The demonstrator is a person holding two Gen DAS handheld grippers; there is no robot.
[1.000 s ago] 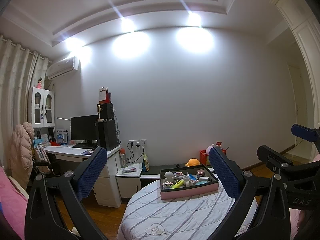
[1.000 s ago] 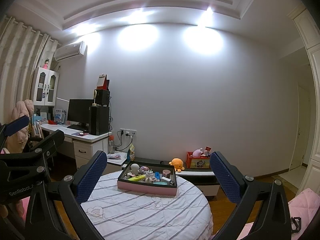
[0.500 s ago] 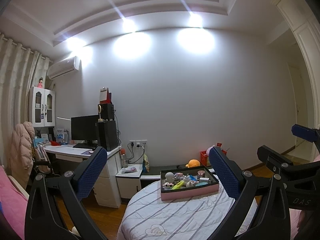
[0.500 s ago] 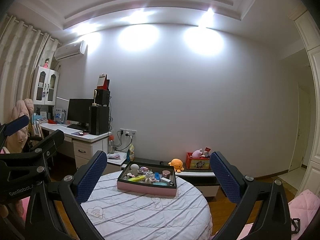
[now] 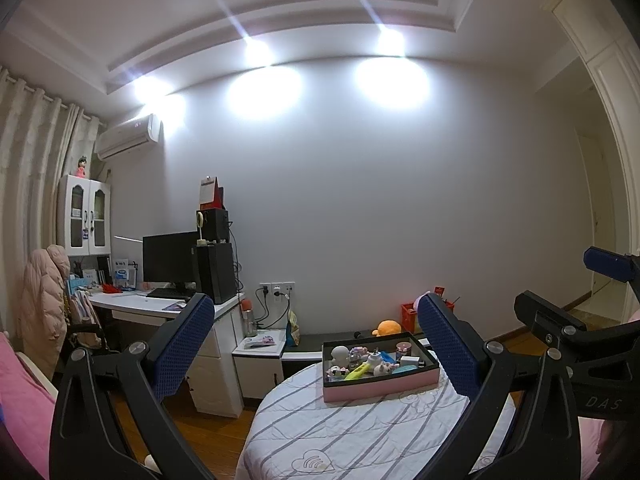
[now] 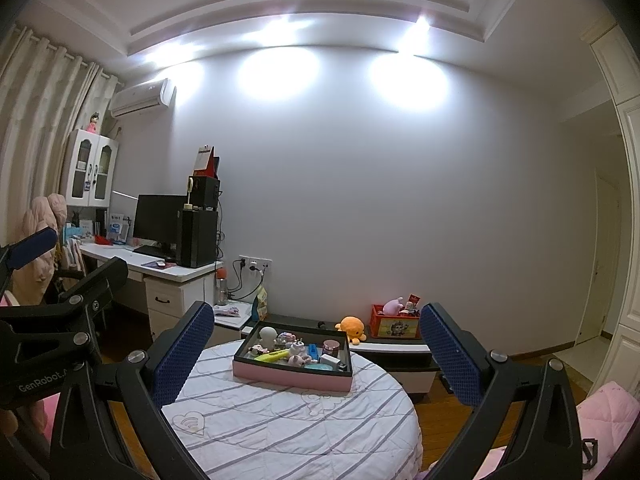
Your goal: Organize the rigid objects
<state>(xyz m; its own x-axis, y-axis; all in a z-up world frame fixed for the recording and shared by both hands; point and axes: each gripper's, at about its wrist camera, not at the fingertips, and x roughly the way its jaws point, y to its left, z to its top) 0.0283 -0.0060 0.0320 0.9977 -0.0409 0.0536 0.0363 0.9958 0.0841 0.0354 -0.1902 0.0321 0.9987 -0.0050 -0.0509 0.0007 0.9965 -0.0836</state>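
Toy crate [image 6: 394,325] fully visible only from right wrist; both grippers' jaws spread

My tray [image 5: 380,386] [image 6: 292,378] is a shallow box, pink outside and black inside, sitting flat on the striped round table [image 5: 360,432] [image 6: 288,424] toward its far edge, at about 12 o'clock from me. It is crowded with small rigid things. A white figure [image 5: 340,354] [image 6: 267,334] stands upright at the 10 o'clock corner. A yellow marker [image 5: 357,372] [image 6: 272,356] lies slantwise near the front. A small pink jar [image 5: 403,347] [image 6: 331,346] stands upright at 1 o'clock, and a white cube [image 5: 409,361] [image 6: 329,360] sits just beside it.
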